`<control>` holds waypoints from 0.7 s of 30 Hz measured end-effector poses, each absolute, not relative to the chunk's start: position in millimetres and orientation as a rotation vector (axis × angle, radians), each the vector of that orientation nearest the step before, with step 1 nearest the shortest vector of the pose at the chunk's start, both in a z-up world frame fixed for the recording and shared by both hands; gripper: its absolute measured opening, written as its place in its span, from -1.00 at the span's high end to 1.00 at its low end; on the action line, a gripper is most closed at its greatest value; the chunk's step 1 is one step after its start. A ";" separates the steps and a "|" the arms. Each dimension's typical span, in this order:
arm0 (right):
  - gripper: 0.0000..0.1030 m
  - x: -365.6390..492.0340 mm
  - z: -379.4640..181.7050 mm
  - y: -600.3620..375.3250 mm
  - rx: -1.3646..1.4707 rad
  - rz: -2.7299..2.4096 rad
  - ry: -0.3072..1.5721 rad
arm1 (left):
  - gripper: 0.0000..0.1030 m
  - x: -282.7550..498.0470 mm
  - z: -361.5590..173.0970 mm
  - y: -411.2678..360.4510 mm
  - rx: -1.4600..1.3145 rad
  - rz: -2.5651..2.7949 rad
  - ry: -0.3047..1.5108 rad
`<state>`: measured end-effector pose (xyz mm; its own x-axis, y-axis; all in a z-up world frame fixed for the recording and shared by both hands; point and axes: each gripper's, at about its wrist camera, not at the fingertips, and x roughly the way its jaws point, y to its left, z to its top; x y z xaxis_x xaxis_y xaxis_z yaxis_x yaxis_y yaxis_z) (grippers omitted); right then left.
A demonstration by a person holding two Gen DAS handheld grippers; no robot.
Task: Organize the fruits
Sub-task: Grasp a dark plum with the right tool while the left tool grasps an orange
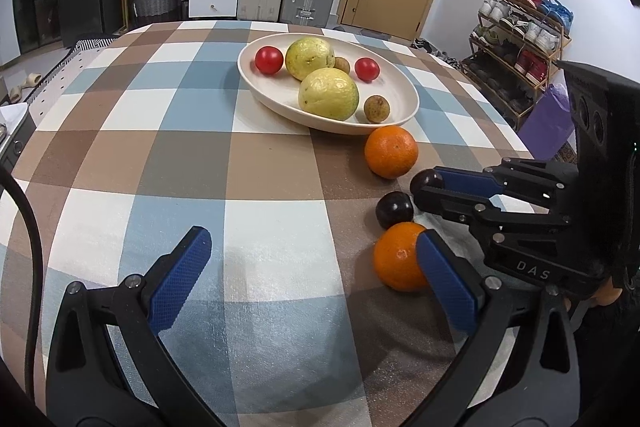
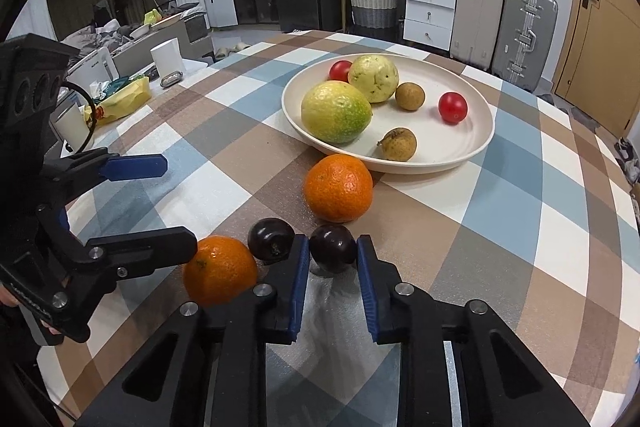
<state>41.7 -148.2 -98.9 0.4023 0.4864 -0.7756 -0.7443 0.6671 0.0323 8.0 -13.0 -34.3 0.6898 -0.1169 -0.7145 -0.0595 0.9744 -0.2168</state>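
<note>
A: While the plate [image 2: 478,143] in the upper middle of the right wrist view already carries two big yellow-green fruits [image 2: 336,112], two red tomatoes [image 2: 452,107] and two small brown fruits [image 2: 397,144], how much would you say is left?

B: Four pieces, by my count. On the table [image 2: 520,227], the far orange [image 2: 338,187] lies just below the plate's near rim, the near orange [image 2: 220,269] sits lower left, and two dark plums are between them. So I'd judge the sorting a bit past halfway.

A: And the right tongs [image 2: 333,251]?

B: They angle down from the bottom of their own frame, blue pads pressed on either side of the right-hand plum [image 2: 333,247], which looks to be resting on the cloth, not yet lifted. The other plum [image 2: 270,239] sits just outside the left finger.

A: The left tongs [image 1: 312,259]?

B: Spread wide and holding nothing, tilted down over bare cloth at the bottom of the left wrist view. One finger overlaps the near orange there; whether it touches, I cannot tell.
</note>
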 end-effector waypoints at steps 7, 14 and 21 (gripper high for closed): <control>0.52 41.4 -97.2 -158.5 -0.318 0.789 0.853 | -0.98 4.1 -32.1 -26.1 -0.205 -0.104 0.810; 0.52 42.7 -94.9 -162.0 -0.305 0.782 0.850 | -0.62 6.3 -38.5 -44.9 -0.149 -0.172 0.866; 0.52 41.0 -93.6 -162.4 -0.305 0.786 0.847 | -0.13 8.1 -42.5 -44.2 -0.193 -0.230 0.879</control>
<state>41.0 -162.4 -93.6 0.4079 0.4974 -0.7656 -0.7265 0.6847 0.0578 8.1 -44.2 -42.5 0.6160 -0.2776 -0.7372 0.1199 0.9580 -0.2605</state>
